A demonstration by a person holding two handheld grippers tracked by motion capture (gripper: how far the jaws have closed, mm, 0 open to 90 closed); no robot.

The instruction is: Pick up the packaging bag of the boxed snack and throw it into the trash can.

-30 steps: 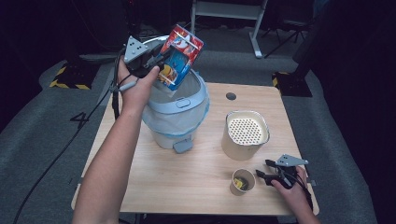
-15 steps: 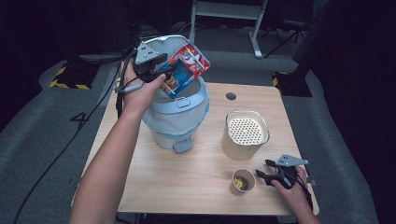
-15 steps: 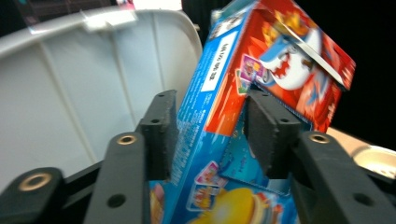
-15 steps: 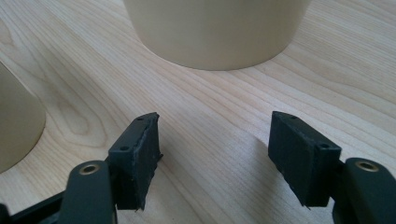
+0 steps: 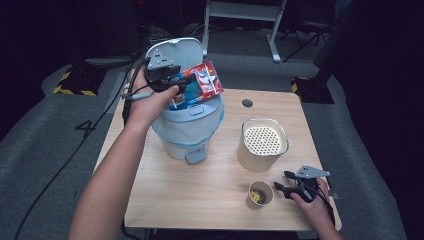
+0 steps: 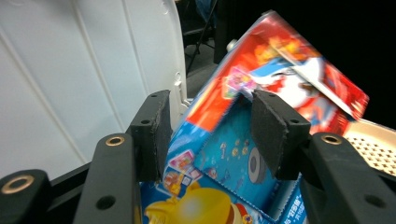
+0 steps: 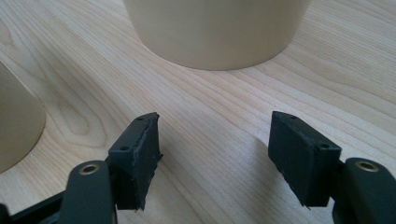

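Left tongs pinched a colourful carton at upper left of frame, held tilted over the open mouth of the white bin, lid up behind. Step looked like dropping the carton in; next move probably called for opening the jaws above the liner. Right tongs rested wide and empty at lower right on the worktop, just beside a small paper cup.
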